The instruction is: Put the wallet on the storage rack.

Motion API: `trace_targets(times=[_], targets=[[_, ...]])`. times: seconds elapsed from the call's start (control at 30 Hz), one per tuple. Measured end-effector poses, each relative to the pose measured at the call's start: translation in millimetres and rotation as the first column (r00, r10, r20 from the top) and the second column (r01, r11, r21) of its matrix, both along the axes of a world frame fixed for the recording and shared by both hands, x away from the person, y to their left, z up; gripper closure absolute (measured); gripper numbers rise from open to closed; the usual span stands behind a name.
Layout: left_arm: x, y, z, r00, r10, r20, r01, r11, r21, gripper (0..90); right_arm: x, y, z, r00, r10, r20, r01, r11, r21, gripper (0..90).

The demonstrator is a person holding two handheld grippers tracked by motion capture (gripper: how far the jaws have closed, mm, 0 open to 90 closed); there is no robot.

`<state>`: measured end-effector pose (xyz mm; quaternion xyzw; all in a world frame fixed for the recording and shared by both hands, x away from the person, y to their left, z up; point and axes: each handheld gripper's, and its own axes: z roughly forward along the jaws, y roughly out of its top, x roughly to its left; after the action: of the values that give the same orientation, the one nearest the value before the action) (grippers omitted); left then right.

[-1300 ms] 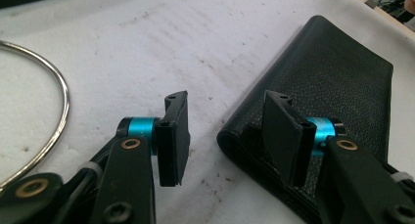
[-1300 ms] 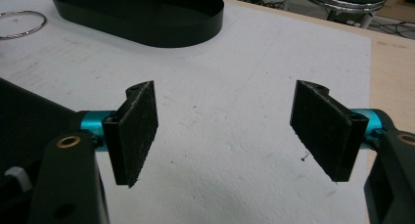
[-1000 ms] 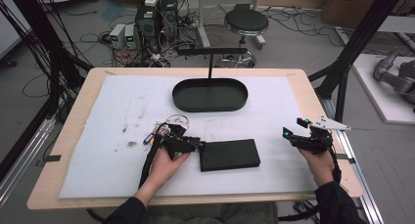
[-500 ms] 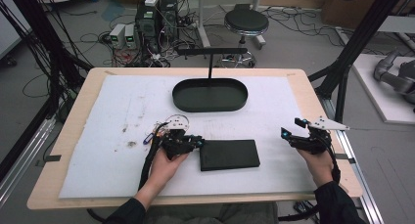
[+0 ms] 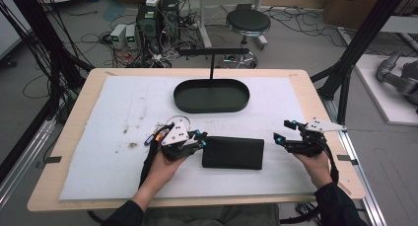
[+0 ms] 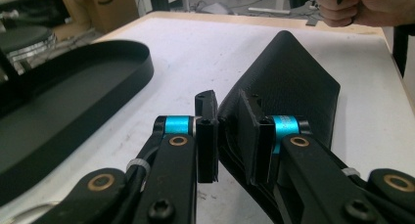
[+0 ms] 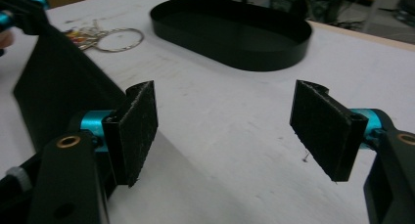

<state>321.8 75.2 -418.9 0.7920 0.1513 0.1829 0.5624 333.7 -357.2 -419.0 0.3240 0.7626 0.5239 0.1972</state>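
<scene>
Left tool (image 6: pixel 226 136) has just closed, clamped on the near end of the black wallet (image 5: pixel 232 152), lifting it off the counter (image 5: pixel 118 112). Right tool (image 7: pixel 225 131) apart, empty. Wallet looks light, stiff-ish, textured; an edge pinch should hold.

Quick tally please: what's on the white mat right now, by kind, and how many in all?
Black wallet, held at one end by the left tongs: 1
Black oval tray: 1
Key bunch on a ring: 1
Total: 3
</scene>
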Motion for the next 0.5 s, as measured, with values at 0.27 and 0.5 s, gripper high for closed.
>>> trace_targets(times=[0.27, 0.5], targets=[[-6.1, 3.1, 3.0, 0.9965, -0.057, 0.060, 0.056, 0.9984, 0.010, 78.2, -0.1, 22.4, -2.2, 0.9855, 0.163, -0.049, -0.163, 0.987, 0.006, 26.4], [-9.6, 5.8, 4.3, 0.9923, -0.090, 0.085, 0.090, 0.9959, 0.009, 78.2, 4.5, 40.6, -9.9, 0.9580, 0.259, -0.122, -0.261, 0.965, 0.003, 31.0]])
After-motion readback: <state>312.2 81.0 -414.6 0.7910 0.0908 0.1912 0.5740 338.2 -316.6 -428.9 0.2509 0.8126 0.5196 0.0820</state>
